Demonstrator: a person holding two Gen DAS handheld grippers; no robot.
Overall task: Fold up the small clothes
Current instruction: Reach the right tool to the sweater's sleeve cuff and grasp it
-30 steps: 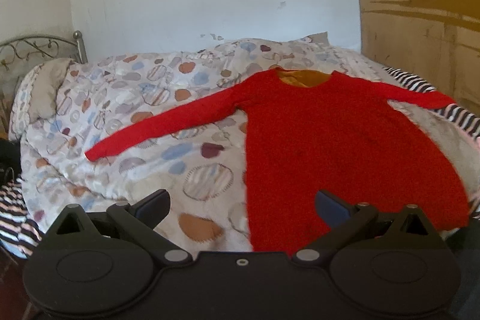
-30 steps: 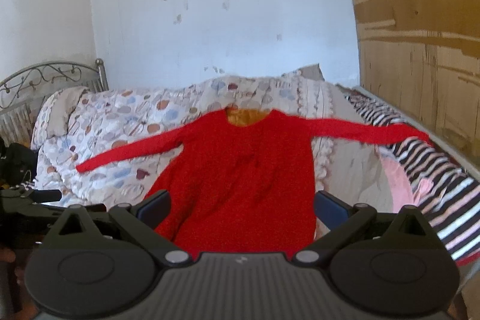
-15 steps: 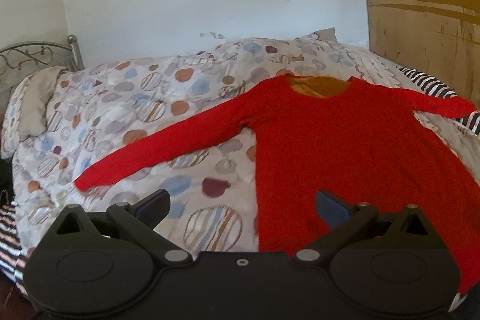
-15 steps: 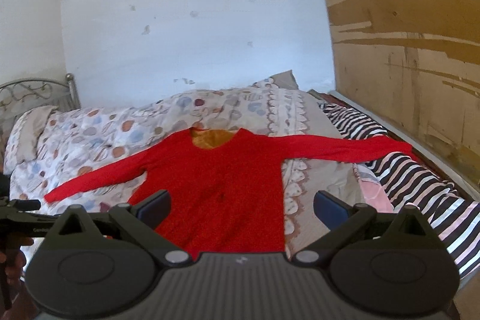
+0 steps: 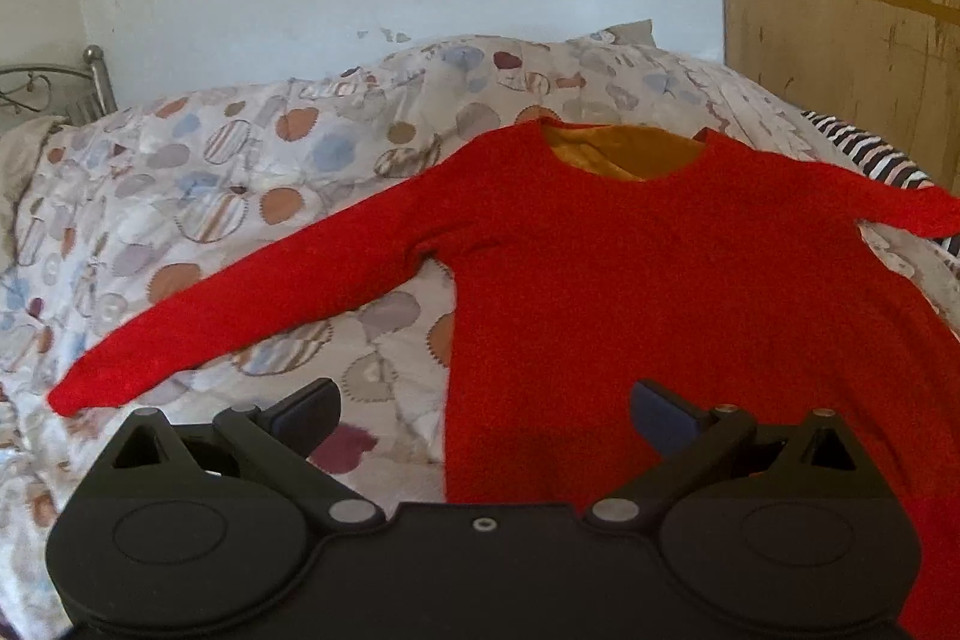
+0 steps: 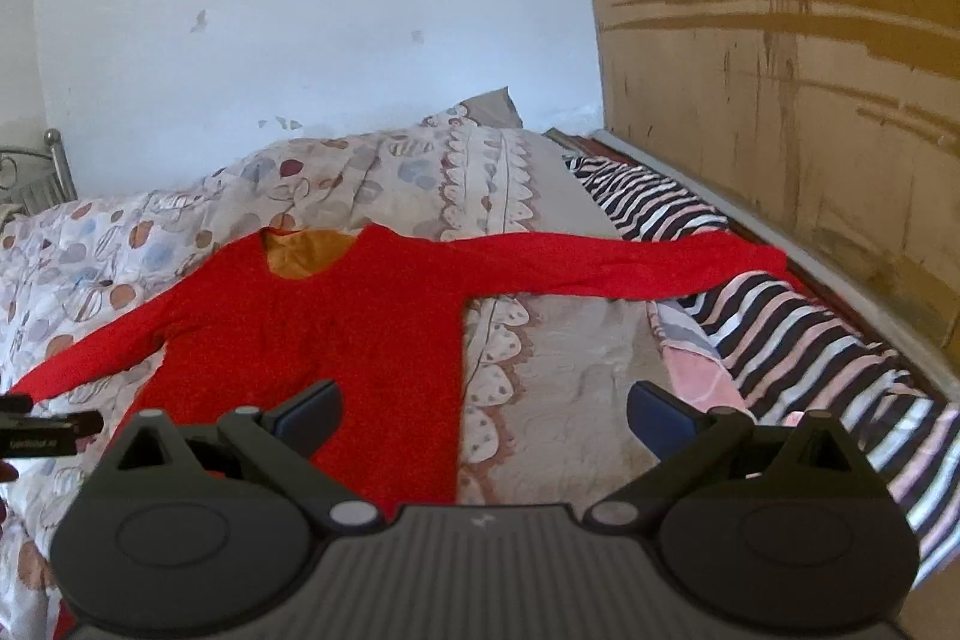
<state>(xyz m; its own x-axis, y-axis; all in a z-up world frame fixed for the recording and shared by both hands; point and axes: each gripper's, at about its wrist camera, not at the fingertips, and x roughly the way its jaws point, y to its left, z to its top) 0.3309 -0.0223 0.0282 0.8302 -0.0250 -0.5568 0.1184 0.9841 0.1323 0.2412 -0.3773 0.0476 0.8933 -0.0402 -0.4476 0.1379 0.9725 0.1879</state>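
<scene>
A red long-sleeved top [image 5: 660, 292] with an orange lining at the neck lies flat on the bed, both sleeves spread out. My left gripper [image 5: 486, 409] is open and empty, above the garment's lower left edge, with its left sleeve [image 5: 240, 316] stretching away to the left. My right gripper [image 6: 485, 409] is open and empty, above the garment's lower right edge [image 6: 336, 358]. The right sleeve [image 6: 612, 262] reaches onto the striped blanket.
A quilt [image 5: 252, 172] with a round patch pattern covers the bed. A black, white and pink striped blanket [image 6: 798, 334] lies at the right beside a wooden wall [image 6: 780, 70]. A metal bed frame [image 5: 54, 82] stands at the far left. The other gripper [image 6: 42, 430] shows at the left edge.
Both grippers have moved forward over the bed toward the red top, which now looks larger. The right view has swung right. Both jaws stay open.
</scene>
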